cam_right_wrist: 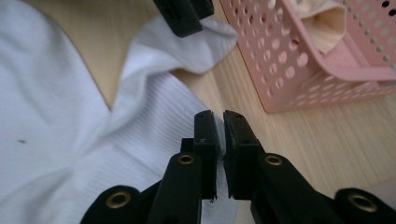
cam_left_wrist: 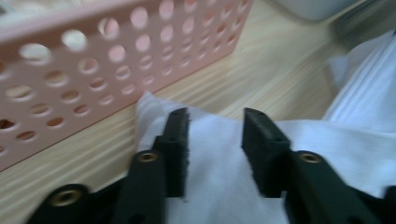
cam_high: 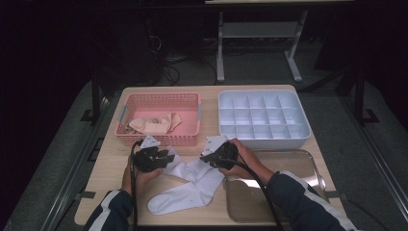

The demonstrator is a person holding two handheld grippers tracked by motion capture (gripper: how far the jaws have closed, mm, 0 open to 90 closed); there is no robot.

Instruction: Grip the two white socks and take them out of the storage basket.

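Item: white sock, flat on table w/ toe toward the person, cuff end split in two flaps up by the grippers.

Left gripper: jaws spread, sock flap lying between the pads, no pinch visible. Pink basket just ahead & to its left side.

Right gripper: jaws pressed nearly together, pinching a thin fold of ribbed cuff. Basket ahead on its right; left gripper's jaw tip rests on the far flap ahead.

Step in hand (judged): taking hold of both cuff corners to fold or lift.

Handling notes:
- close left pads fully on its flap before lifting, else one-sided pull
- raise both ends level, keep fabric taut btwn grippers
- steer clear of the basket wall; thin cloth may slip if grip is shallow

Also near: divided white tray, clear tray behind right gripper.
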